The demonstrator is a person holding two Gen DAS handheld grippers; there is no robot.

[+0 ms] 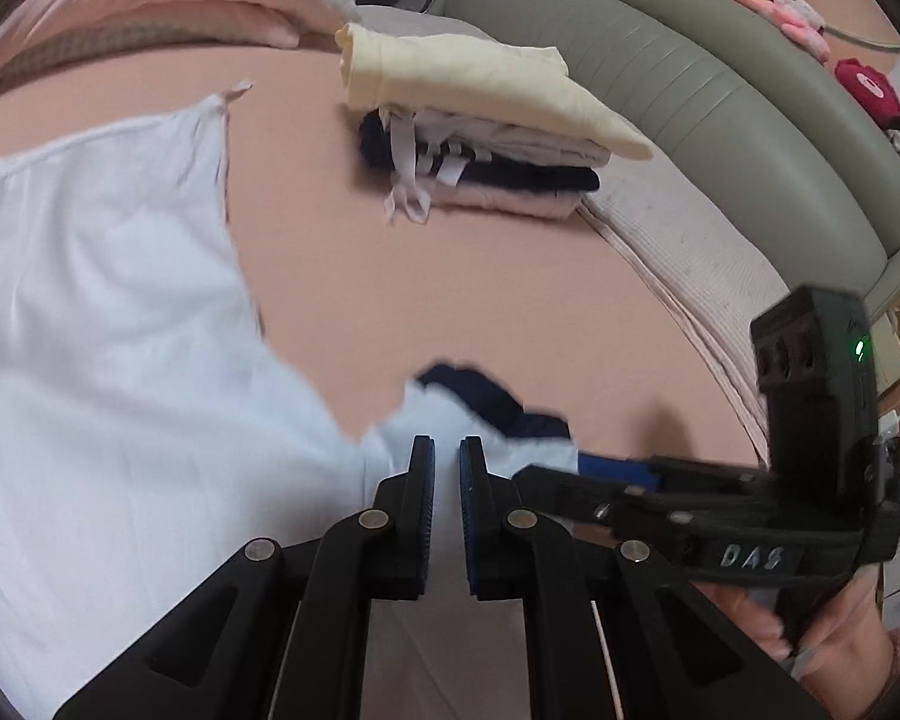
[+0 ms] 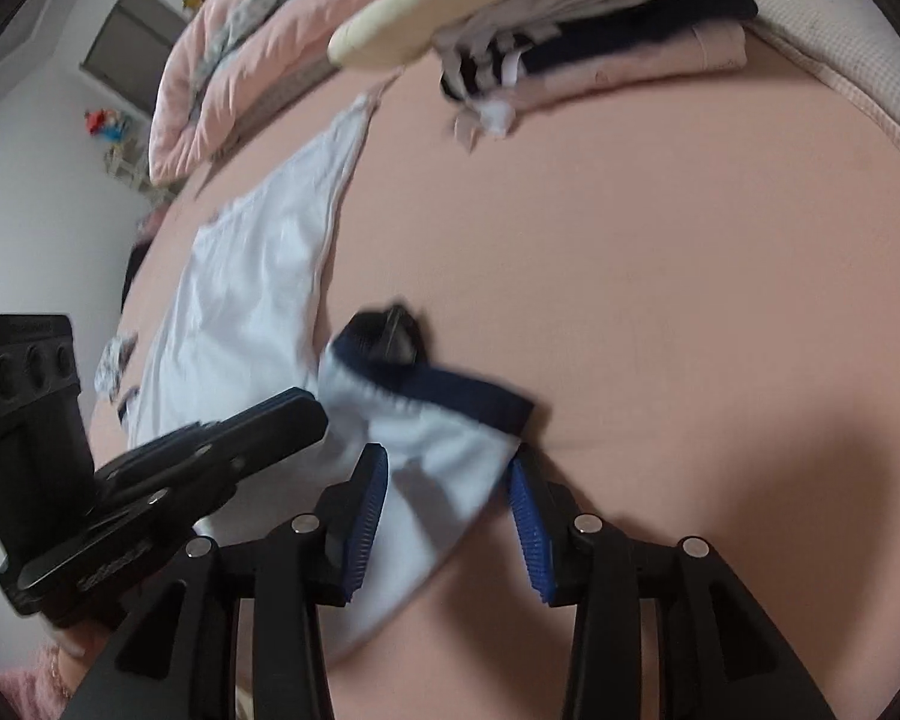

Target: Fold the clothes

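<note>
1 white shirt [image 1: 108, 312], L gripper [image 1: 447, 450] pinching its sleeve, R gripper [image 2: 450, 480] wide open around cuff, 1 folded stack [image 1: 486, 138]

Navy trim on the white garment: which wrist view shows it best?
Right wrist: the navy trim runs unobstructed across the white garment, just beyond the open right gripper. Left wrist shows only a blurred bit past the fingertips.

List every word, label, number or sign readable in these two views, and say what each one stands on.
"DAS": pale raised letters on the black body of the right gripper, seen from the left wrist camera.
Raised lettering on the black body of the left gripper, in the right wrist view: too blurred to read.
Nothing readable on the white garment or the stack of folded clothes.
</note>
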